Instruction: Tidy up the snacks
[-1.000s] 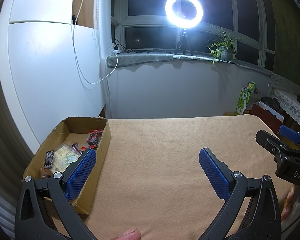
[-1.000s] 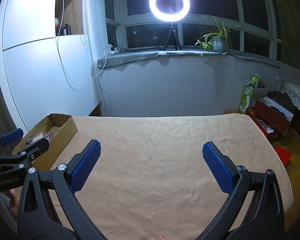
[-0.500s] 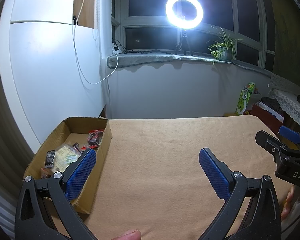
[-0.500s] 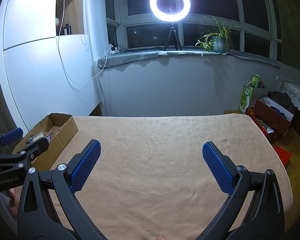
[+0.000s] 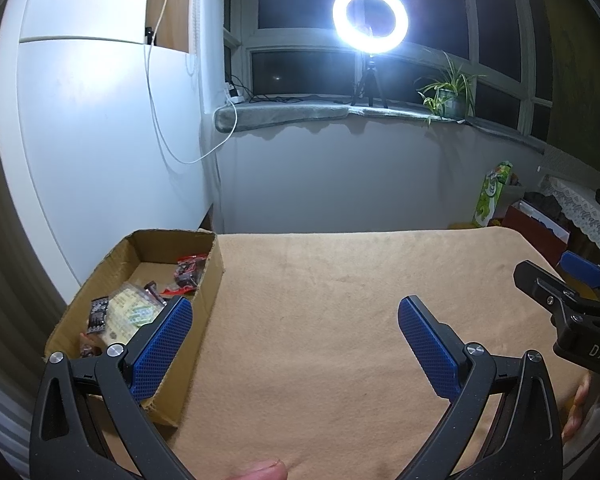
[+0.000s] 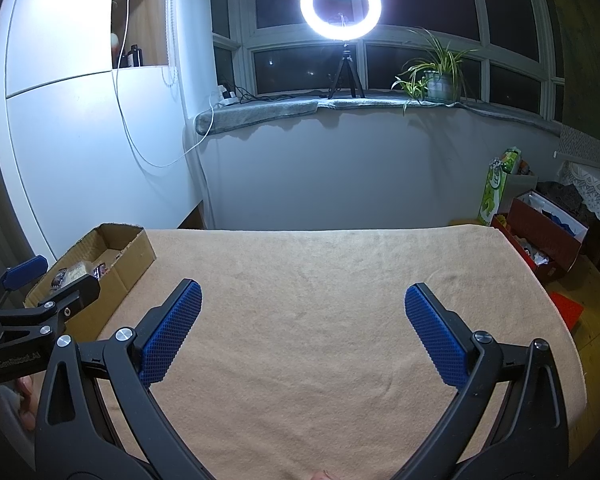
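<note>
An open cardboard box [image 5: 210, 276] sits at the left edge of the tan-covered table [image 5: 320, 300]. Inside lie several snack packets: a red one [image 5: 188, 270], a pale yellow-green one [image 5: 130, 312] and a small dark one [image 5: 99, 314]. My left gripper [image 5: 294, 324] is open and empty, its left finger over the box's near right wall. My right gripper [image 6: 302, 308] is open and empty above the bare cloth; it also shows in the left wrist view [image 5: 572, 300]. The box also shows in the right wrist view [image 6: 128, 252].
A white cabinet wall [image 5: 100, 140] stands left of the box. A ring light [image 5: 370, 18] and a potted plant [image 5: 446, 96] stand on the windowsill behind. A green bag [image 6: 500, 188] and a red box [image 6: 544, 240] sit on the floor past the table's right edge.
</note>
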`<state>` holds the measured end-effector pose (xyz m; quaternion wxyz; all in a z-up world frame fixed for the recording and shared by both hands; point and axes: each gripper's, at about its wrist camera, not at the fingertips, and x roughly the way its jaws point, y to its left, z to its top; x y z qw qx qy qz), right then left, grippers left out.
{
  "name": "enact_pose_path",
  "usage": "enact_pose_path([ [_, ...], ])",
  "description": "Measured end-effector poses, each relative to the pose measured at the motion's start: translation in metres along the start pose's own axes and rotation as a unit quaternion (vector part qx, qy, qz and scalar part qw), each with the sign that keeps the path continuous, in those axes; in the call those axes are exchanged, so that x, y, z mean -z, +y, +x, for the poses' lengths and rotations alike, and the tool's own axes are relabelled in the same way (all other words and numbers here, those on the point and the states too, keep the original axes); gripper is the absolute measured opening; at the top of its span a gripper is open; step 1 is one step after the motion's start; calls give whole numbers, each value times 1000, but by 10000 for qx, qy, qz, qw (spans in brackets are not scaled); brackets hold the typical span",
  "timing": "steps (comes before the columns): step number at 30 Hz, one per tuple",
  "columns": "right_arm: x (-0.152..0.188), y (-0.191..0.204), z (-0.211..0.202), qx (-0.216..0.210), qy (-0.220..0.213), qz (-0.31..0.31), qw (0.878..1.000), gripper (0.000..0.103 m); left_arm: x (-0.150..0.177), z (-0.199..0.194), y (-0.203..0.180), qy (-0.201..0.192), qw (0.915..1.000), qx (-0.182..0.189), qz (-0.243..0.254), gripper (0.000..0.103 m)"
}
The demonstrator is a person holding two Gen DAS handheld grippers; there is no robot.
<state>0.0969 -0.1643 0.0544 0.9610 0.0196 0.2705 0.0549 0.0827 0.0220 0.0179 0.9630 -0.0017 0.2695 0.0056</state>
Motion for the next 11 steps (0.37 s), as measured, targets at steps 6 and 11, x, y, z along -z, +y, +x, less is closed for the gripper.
enact_pose_path([
  [6,2,-3,1,-27,26,-19,10000,103,2,1,1,4,10000,-33,-37,102],
  [11,2,-6,3,-36,30,-27,10000,103,3,-3,3,-127,9998,-139,-9,102],
])
